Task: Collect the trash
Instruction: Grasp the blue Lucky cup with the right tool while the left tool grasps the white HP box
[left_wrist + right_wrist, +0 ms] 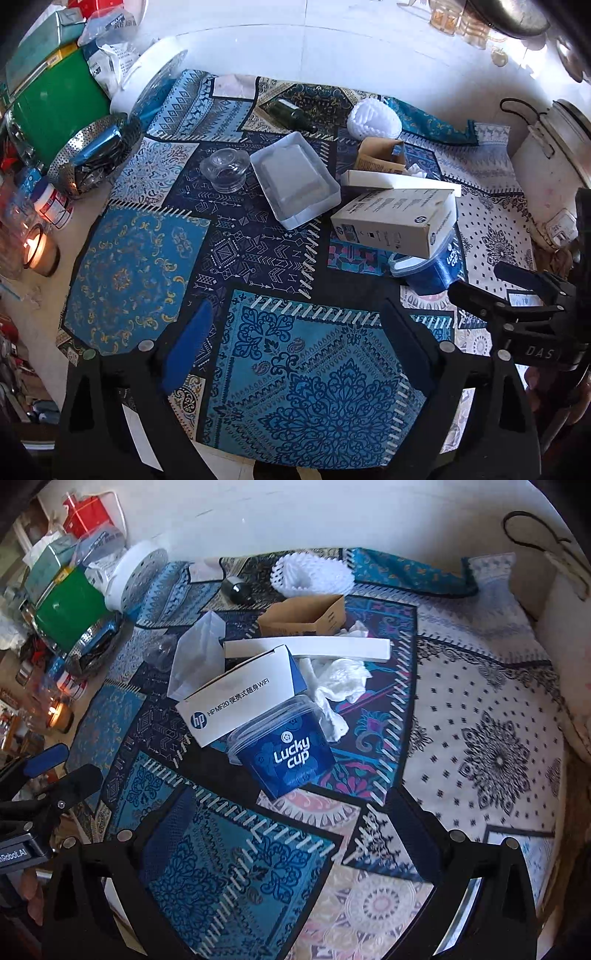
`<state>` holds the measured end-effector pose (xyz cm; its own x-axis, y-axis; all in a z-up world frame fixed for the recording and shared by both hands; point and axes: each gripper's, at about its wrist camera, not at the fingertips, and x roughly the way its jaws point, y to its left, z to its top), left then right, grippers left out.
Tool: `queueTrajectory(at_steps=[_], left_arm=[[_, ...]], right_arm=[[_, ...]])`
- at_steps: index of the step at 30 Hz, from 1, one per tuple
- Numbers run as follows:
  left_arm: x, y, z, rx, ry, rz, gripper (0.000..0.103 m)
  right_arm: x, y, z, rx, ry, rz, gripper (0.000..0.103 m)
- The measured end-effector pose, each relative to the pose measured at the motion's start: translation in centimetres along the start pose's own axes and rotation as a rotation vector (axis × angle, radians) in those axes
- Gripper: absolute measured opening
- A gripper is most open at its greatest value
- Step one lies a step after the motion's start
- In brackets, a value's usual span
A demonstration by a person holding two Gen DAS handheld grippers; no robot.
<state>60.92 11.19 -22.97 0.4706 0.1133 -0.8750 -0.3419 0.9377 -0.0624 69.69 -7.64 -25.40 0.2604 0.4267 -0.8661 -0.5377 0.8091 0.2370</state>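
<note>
Trash lies on a patterned blue cloth (140, 280). A blue "Lucky cup" tub (288, 753) lies on its side, with a white HP box (240, 701) leaning on it. Behind are crumpled tissue (340, 683), a long white box (306, 648), a brown carton (303, 618), white foam netting (310, 574) and a dark bottle (291, 112). The left wrist view shows a white plastic tray (295, 181) and a clear lidded cup (225, 170). My left gripper (295, 339) is open and empty over the cloth. My right gripper (291, 834) is open and empty, just short of the tub.
A green box (55, 110), a perforated steel basket (92, 155), a white bucket (147, 77), jars and a lit candle (37, 247) crowd the left edge. A white metal can (550, 158) stands at the right. A white wall backs the table.
</note>
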Motion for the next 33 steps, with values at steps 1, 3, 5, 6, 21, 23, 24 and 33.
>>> queueTrajectory(at_steps=[1,3,5,6,21,23,24,33], left_arm=[[0.6,-0.1,0.1,-0.006,0.010,0.004,0.090],[1.6,-0.3,0.0,-0.013,0.030,0.017,0.090],[2.4,-0.4,0.0,-0.017,0.050,0.033,0.089],[2.7,-0.4,0.0,-0.019,0.058,0.039,0.089],[6.6,-4.7,2.1,0.099,0.104,0.010,0.089],[7.6,-5.8,2.4,0.140,0.138,0.025,0.089],[7.9,-6.3,2.5,0.152,0.153,0.023,0.089],[8.9,-8.3,4.5,-0.054,0.170,-0.110,0.093]], right_arm=[[0.8,-0.3,0.4,-0.004,0.017,0.019,0.098],[2.2,-0.7,1.0,0.001,0.044,0.045,0.095],[3.1,-1.2,1.5,0.004,0.056,0.067,0.093],[3.2,-1.2,1.7,0.004,0.057,0.077,0.093],[1.7,-4.1,1.5,0.032,0.077,0.111,0.076],[0.6,-5.3,1.2,0.055,0.066,0.087,0.076],[0.1,-5.8,1.1,0.067,0.060,0.077,0.076],[-4.6,-10.4,0.4,0.151,-0.029,-0.040,0.076]])
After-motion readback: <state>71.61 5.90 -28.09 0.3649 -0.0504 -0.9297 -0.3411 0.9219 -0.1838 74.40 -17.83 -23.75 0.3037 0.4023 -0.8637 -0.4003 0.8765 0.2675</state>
